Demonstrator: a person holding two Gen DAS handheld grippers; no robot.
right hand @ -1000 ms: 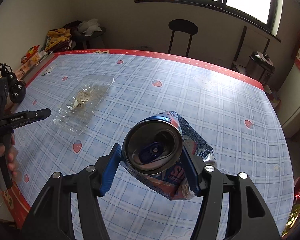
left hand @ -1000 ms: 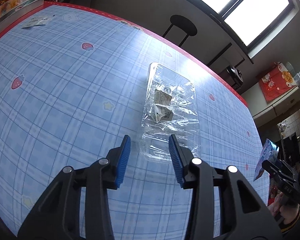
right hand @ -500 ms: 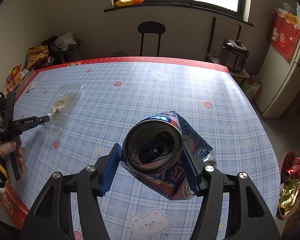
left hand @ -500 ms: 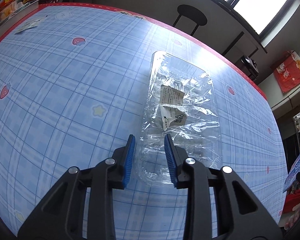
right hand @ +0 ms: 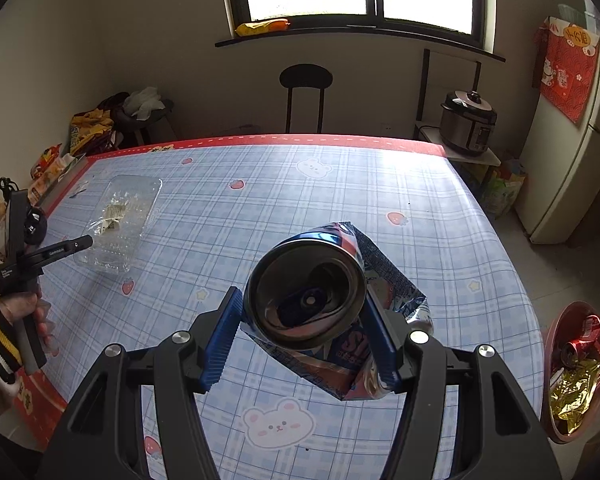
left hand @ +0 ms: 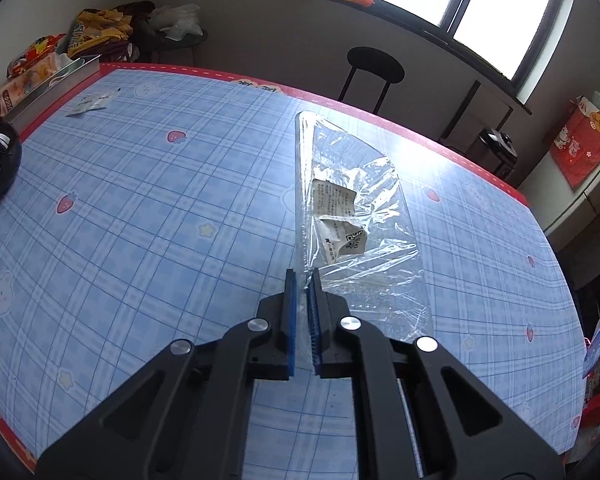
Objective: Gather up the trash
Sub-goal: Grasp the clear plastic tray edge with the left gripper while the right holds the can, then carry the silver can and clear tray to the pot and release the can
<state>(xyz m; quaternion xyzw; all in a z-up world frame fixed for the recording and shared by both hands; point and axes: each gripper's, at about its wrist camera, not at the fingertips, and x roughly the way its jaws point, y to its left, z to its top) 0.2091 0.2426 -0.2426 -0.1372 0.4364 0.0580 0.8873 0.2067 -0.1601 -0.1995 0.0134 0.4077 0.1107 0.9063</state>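
Note:
A clear plastic food tray [left hand: 360,208] with crumpled film and a torn paper label lies on the blue checked tablecloth [left hand: 140,208]. My left gripper [left hand: 303,276] is shut on the tray's near rim, which stands pinched between the blue pads. In the right wrist view the tray [right hand: 128,208] sits at the far left, with the left gripper [right hand: 88,242] at its near end and a hand holding that gripper. My right gripper [right hand: 302,296] is shut on a crushed drink can [right hand: 306,300], its open top facing the camera. A shiny blue snack wrapper [right hand: 392,288] is pressed against the can.
A red bin [right hand: 576,368] holding cans and foil stands on the floor off the table's right side. A paper scrap [left hand: 90,104] and a metal box [left hand: 56,84] lie at the table's far left. A black stool [right hand: 306,80] stands behind the table.
The left jaws closed from wide apart onto the tray's near rim. The right gripper carried the can and wrapper to the right, bringing the red bin into view.

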